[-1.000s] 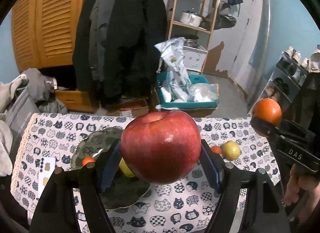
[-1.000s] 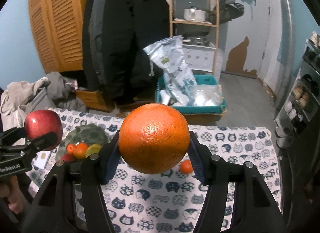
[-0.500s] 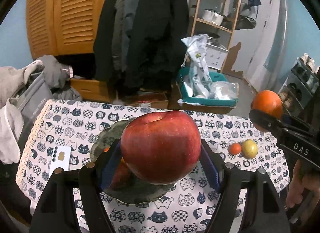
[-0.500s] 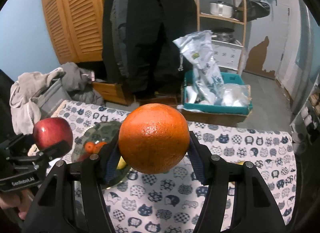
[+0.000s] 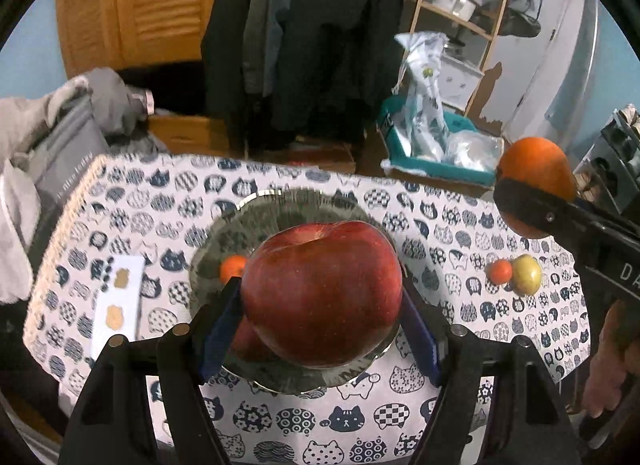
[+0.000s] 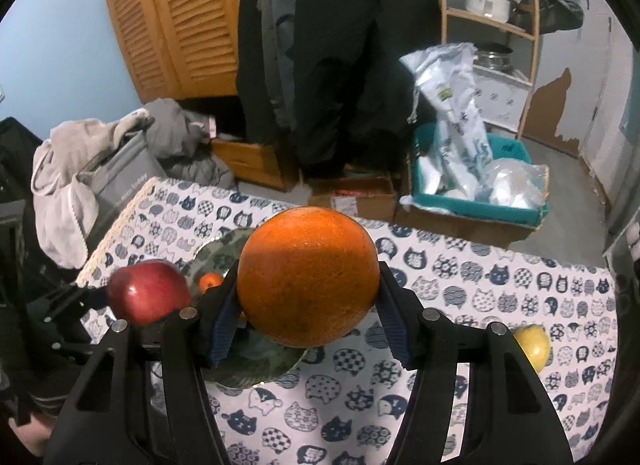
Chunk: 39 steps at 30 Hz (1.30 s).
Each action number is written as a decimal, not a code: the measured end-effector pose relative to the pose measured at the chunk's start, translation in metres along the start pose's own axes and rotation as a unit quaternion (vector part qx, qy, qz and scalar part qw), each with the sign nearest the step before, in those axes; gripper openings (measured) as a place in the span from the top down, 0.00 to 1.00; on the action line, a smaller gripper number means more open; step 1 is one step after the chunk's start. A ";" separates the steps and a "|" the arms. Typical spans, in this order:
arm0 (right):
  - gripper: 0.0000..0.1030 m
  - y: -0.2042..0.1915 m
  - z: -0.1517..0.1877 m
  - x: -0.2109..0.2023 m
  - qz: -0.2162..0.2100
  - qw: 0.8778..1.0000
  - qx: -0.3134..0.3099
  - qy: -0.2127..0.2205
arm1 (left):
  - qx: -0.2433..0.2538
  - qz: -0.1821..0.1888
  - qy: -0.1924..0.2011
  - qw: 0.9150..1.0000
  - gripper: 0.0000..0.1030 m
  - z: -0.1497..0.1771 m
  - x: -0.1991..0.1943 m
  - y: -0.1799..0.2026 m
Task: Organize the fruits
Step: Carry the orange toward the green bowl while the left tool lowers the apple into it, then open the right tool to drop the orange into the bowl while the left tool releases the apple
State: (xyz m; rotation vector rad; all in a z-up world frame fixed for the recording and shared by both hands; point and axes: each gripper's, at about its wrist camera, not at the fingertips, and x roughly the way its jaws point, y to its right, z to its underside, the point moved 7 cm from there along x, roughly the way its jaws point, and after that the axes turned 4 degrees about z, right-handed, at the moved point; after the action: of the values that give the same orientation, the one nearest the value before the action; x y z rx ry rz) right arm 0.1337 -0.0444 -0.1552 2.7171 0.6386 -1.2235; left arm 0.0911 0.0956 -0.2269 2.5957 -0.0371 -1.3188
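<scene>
Dark coats [image 6: 340, 57] hang against the far wall beside slatted wooden doors [image 6: 176, 17], and a wooden shelf rack [image 6: 492, 25] with a steel pot stands to the right, above a teal crate [image 6: 476, 201] of plastic bags on the floor. Grey clothes [image 6: 80, 169] are heaped beyond the left end of the bench [image 5: 440, 233], which wears a white cloth printed with cat faces.

Nearer, the left tongs [image 5: 320, 305] are clamped on a red apple [image 5: 320, 297], both blue pads pressed to its sides. The apple hangs over a dark green patterned plate [image 5: 280, 217] in the middle of the bench. A small orange fruit [image 5: 232, 267] lies on the plate's left part, and something reddish shows under the apple, mostly hidden.

The right tongs [image 6: 308, 301] are clamped on an orange [image 6: 308, 277], pads tight against both flanks. In the right wrist view the orange sits above the plate's right edge, with the apple just to its left. A bare hand [image 5: 608, 353] grips the right tool near the bench's right edge.

A small red-orange fruit [image 5: 499, 271] and a yellow-green fruit [image 5: 527, 275] lie touching on the cloth toward the right end of the bench, well apart from the plate. A white card [image 5: 120, 301] with dark and tan marks lies near the left edge.
</scene>
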 end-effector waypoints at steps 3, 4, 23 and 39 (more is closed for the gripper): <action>0.40 -0.004 0.005 0.013 -0.005 1.000 0.001 -0.012 | -0.006 0.003 -0.020 1.000 0.26 0.008 0.014 -0.003; 0.40 -0.005 0.007 0.018 -0.007 1.000 0.002 -0.017 | -0.010 0.008 -0.028 1.000 0.26 0.011 0.020 -0.004; 0.40 -0.008 0.043 0.080 -0.011 0.996 0.006 -0.089 | -0.030 0.003 -0.119 0.992 0.26 0.047 0.077 -0.016; 0.40 -0.010 0.038 0.093 -0.019 0.995 0.013 -0.099 | -0.035 -0.001 -0.101 0.994 0.22 0.031 0.073 -0.023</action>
State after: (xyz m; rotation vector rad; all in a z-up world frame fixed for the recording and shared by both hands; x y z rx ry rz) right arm 0.1585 -0.0138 -0.2484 2.5699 0.6559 -1.4941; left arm 0.1082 0.1033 -0.3074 2.3964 -0.0202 -1.5495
